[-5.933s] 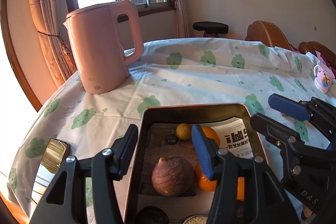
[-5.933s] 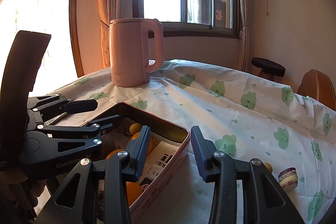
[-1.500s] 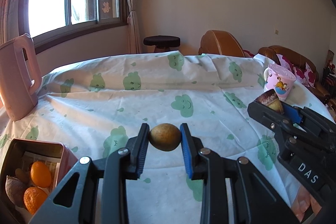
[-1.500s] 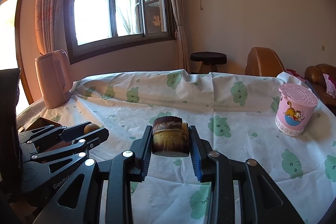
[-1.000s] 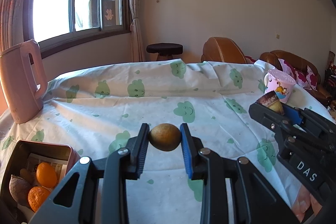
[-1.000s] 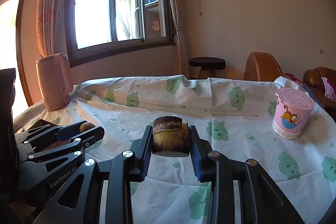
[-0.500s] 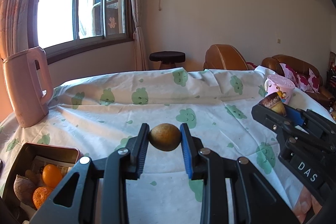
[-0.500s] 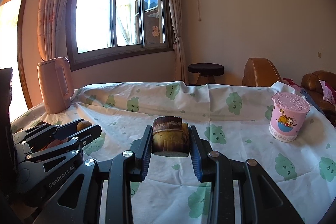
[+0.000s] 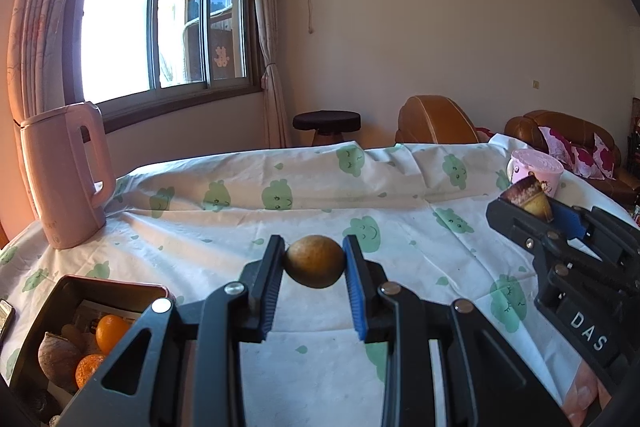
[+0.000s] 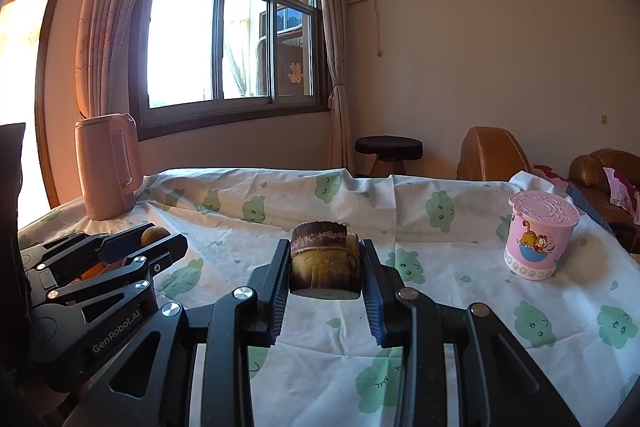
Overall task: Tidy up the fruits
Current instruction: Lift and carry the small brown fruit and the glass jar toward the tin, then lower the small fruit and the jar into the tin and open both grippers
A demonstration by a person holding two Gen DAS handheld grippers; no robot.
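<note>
My left gripper [image 9: 315,264] is shut on a small round brown fruit [image 9: 315,261], held in the air above the tablecloth. My right gripper [image 10: 325,269] is shut on a brown and yellow sugarcane chunk [image 10: 323,261], also lifted off the table. In the left wrist view the right gripper [image 9: 536,209] shows at the right edge with the sugarcane chunk [image 9: 528,195] in it. The left gripper [image 10: 160,241] appears at the left of the right wrist view with the brown fruit [image 10: 151,234]. A metal tin [image 9: 66,293] at the lower left holds two oranges [image 9: 111,331] and a dark round fruit [image 9: 58,359].
A pink kettle [image 9: 64,179] stands at the table's far left. A pink cartoon cup [image 10: 538,235] sits at the right on the cloud-print tablecloth [image 10: 440,211]. A dark stool [image 10: 388,147] and brown leather chairs [image 10: 492,155] stand beyond the table.
Both grippers have tilted slightly upward, so more of the room and less of the table shows. The fruit and the sugarcane chunk stay gripped as before.
</note>
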